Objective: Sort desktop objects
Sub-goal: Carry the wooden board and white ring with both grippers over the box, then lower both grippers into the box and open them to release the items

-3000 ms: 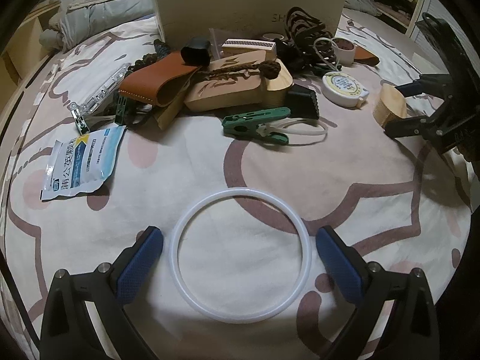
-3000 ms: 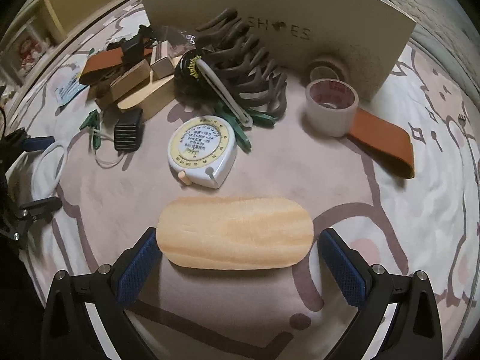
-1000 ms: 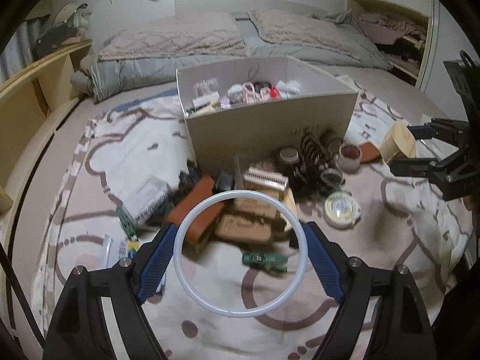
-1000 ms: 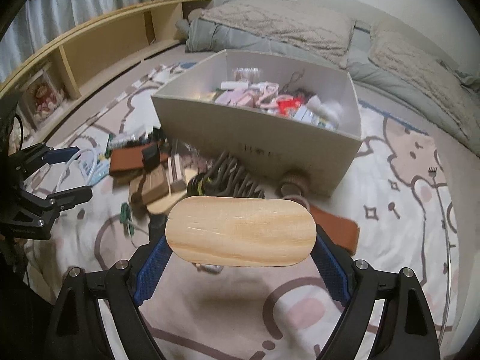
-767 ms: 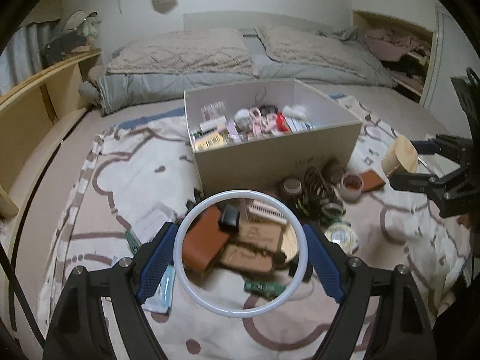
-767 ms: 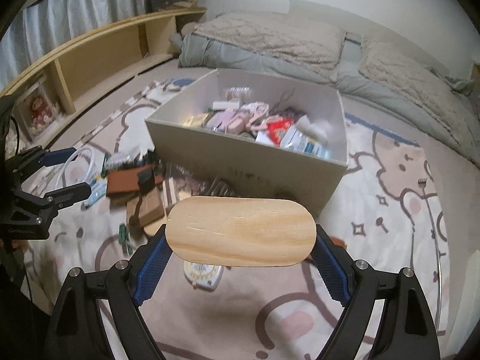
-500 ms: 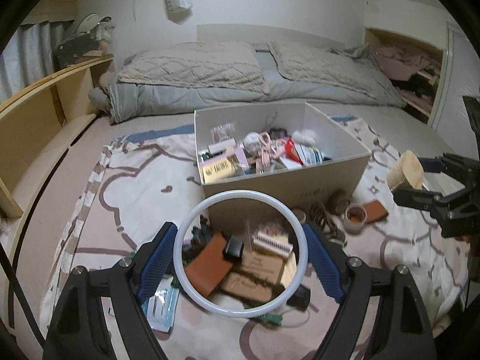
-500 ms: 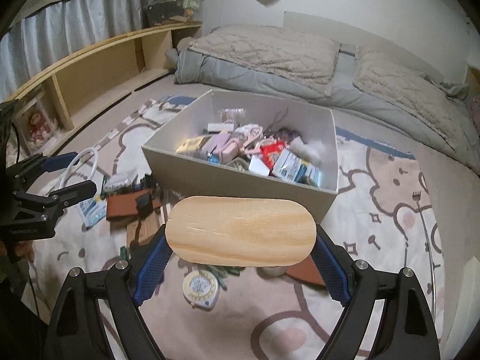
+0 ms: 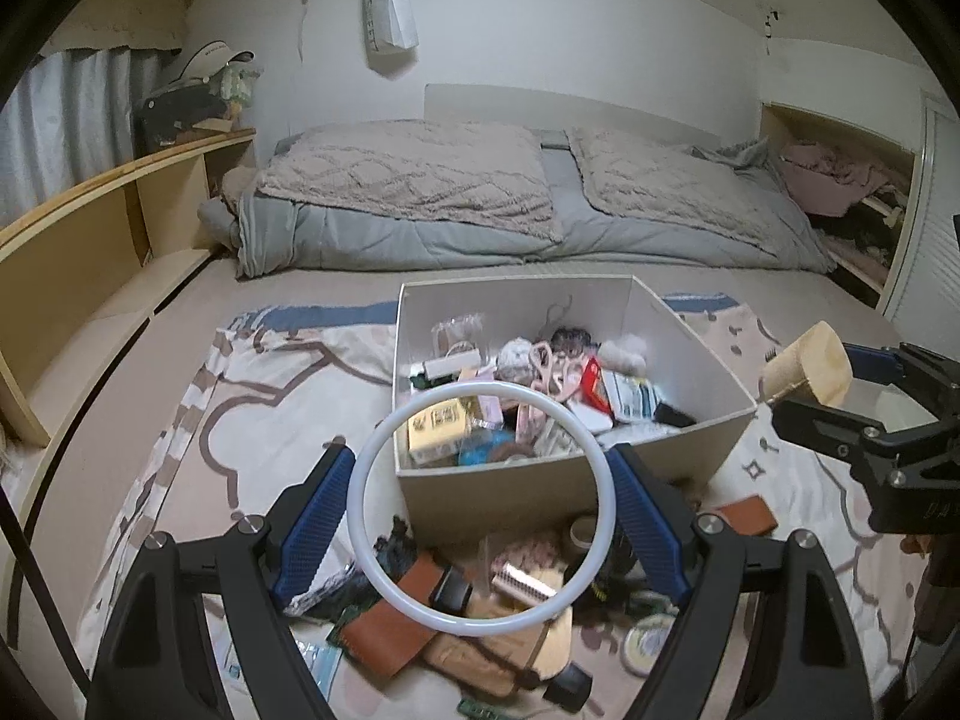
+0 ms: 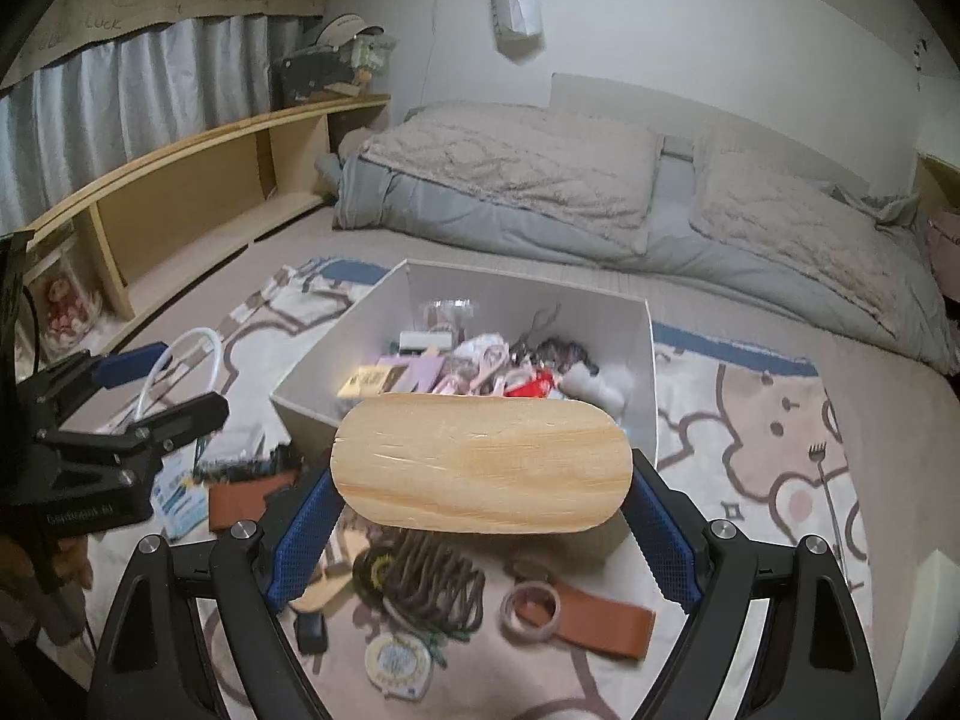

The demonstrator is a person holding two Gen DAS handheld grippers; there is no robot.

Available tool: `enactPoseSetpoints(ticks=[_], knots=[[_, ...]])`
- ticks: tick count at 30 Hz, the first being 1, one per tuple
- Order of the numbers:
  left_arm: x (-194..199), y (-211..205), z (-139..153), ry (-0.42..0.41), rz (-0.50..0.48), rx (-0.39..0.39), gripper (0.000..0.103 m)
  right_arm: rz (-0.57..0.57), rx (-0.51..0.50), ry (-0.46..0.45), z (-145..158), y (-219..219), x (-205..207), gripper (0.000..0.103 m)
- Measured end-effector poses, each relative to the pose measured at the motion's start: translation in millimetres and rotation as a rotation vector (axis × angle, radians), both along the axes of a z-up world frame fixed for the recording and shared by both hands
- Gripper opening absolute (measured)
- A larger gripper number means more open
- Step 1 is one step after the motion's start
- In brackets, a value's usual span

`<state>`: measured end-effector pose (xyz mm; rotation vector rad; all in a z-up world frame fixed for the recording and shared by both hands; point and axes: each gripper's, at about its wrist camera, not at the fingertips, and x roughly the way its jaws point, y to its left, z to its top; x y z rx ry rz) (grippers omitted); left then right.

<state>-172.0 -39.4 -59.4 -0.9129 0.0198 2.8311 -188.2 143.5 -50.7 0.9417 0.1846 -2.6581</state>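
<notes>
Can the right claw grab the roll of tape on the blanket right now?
Probably not. The right claw is shut on the wooden block, so nothing else fits between its pads, and the tape roll lies low down beside the box.

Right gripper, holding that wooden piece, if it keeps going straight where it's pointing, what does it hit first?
Most likely the open cardboard box: the right gripper aims down over its near rim at the clutter inside. The wooden block hides part of the path, so depth is uncertain.
</notes>
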Motion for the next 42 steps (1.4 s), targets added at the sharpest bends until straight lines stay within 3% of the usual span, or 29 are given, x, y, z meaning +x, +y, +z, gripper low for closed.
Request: enactPoseSetpoints(ticks=[13, 21, 42], knots=[[-41, 17, 4, 0.004, 0.06, 0.034, 0.085, -0.093, -0.01, 0.048, 7, 21, -49, 0.089], [-64, 24, 5, 0.012, 0.119, 0.064, 0.085, -0.143, -0.019, -0.004, -9, 36, -72, 0.089], [-107, 41, -23, -0.039, 0.135, 0.07, 0.085, -0.075, 0.056, -0.136, -68, 10, -123, 0.089]])
